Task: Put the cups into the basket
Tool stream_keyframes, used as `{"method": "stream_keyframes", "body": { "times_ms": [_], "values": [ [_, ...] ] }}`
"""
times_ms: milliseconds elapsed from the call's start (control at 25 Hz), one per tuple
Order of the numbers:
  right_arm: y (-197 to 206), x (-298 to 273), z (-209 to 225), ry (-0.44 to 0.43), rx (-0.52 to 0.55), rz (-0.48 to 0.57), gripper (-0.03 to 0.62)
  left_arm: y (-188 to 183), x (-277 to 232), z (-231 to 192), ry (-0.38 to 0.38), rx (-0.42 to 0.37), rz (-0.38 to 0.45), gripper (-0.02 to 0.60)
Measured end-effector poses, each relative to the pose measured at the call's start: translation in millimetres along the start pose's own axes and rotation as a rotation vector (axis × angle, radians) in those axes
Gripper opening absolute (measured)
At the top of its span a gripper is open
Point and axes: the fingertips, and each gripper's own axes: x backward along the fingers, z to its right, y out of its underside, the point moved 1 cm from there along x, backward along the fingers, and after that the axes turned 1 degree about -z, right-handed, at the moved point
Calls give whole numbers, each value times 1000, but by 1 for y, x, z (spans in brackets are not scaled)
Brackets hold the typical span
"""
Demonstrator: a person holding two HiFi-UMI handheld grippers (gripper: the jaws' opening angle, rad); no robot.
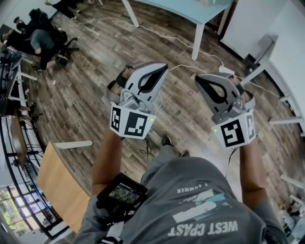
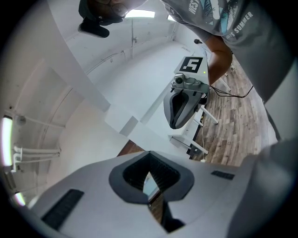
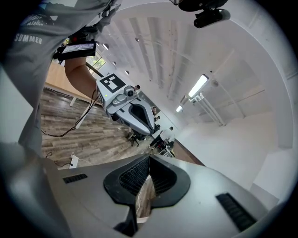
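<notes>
Wood-plank floor: a white cable lies across it, running past the leg of a pale worktop to a white power strip, a thin black cable lies beside the person's shoes, and office chairs stand far left.

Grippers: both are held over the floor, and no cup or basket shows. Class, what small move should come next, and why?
The left gripper and right gripper are both shut and empty above the floor, with no cups in view. So probably look up toward the table first, to find the cups. Opening the jaws can wait until one shows.
</notes>
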Motion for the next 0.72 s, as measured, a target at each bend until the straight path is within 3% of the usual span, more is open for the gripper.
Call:
{"method": "stream_keyframes", "body": {
  "times_ms": [440, 600, 720],
  "values": [
    [6, -70, 44, 60, -6, -50, 14, 57, -26, -64, 1, 8, 68, 2],
    [26, -71, 53, 37, -19, -73, 14, 61, -48, -63, 13, 45, 75, 1],
    [44, -79, 70, 47, -27, -45, 15, 69, -70, -69, 7, 28, 53, 2]
  ]
}}
